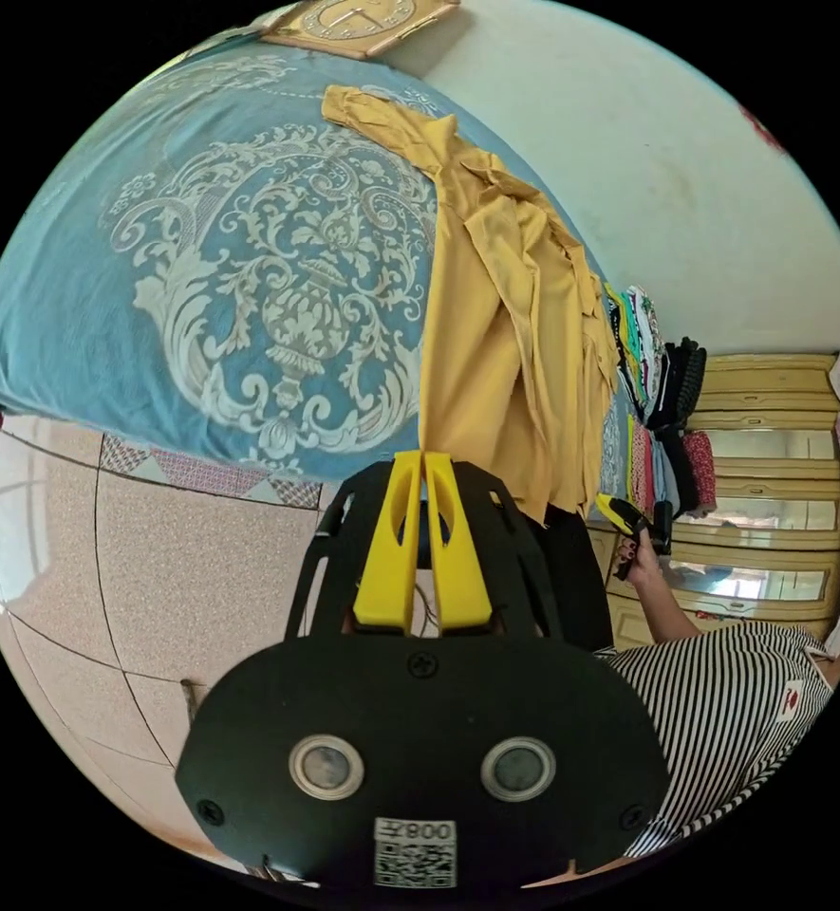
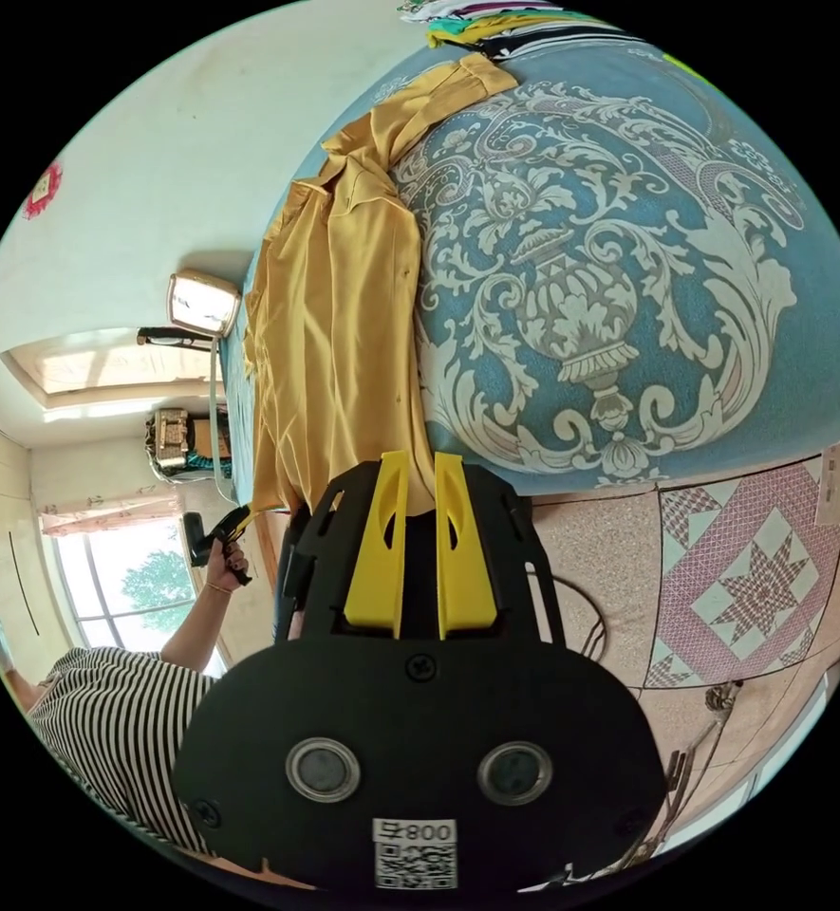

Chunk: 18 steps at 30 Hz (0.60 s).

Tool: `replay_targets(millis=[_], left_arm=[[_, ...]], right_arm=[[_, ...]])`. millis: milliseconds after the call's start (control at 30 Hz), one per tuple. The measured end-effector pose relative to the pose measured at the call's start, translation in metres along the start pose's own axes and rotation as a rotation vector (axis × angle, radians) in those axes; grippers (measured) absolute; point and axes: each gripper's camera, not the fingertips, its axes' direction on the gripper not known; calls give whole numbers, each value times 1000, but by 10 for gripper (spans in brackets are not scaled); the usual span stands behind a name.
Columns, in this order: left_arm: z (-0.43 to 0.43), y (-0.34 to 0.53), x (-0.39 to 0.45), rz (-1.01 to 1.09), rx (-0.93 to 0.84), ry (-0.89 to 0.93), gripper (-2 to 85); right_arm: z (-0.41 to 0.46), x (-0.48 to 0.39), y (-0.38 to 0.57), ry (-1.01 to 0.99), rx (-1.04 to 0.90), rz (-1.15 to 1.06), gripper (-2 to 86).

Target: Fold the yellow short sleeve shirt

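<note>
Blue bedspread (image 1: 78, 313) with a pale woven scroll-and-urn pattern covers the bed beyond both sets of fingers. Each gripper body carries a small white code sticker; its print is not legible. The left gripper (image 1: 422, 465) has its yellow plastic fingers pressed nearly together on the hem of the shirt (image 1: 495, 332), a soft, creased mustard cloth stretching away from the fingertips across the bed. The right gripper (image 2: 420, 465) holds its fingers slightly apart, hem between them; whether they pinch it, I cannot tell.
</note>
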Motion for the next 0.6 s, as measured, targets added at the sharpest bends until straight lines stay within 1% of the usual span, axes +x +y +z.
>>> replay_targets(millis=[100, 200, 300, 400, 433, 600], left_arm=[[-4, 9, -6, -45, -7, -14, 13], [-17, 4, -1, -67, 63, -6, 29], [-35, -14, 19, -39, 158, -48, 48], [-47, -51, 57, 64, 238, -59, 63], [-47, -74, 76, 129, 251, -49, 66], [-16, -194, 149, 327, 193, -88, 78]], right_arm=[[4, -9, -6, -8, -9, -2, 57], [5, -24, -15, 2, -7, -2, 57], [-5, -44, -29, 26, 42, -16, 59], [-15, -83, -57, 100, 101, -89, 64], [-16, -103, -74, 117, 128, -139, 66], [11, -207, -182, 193, 157, -376, 75]])
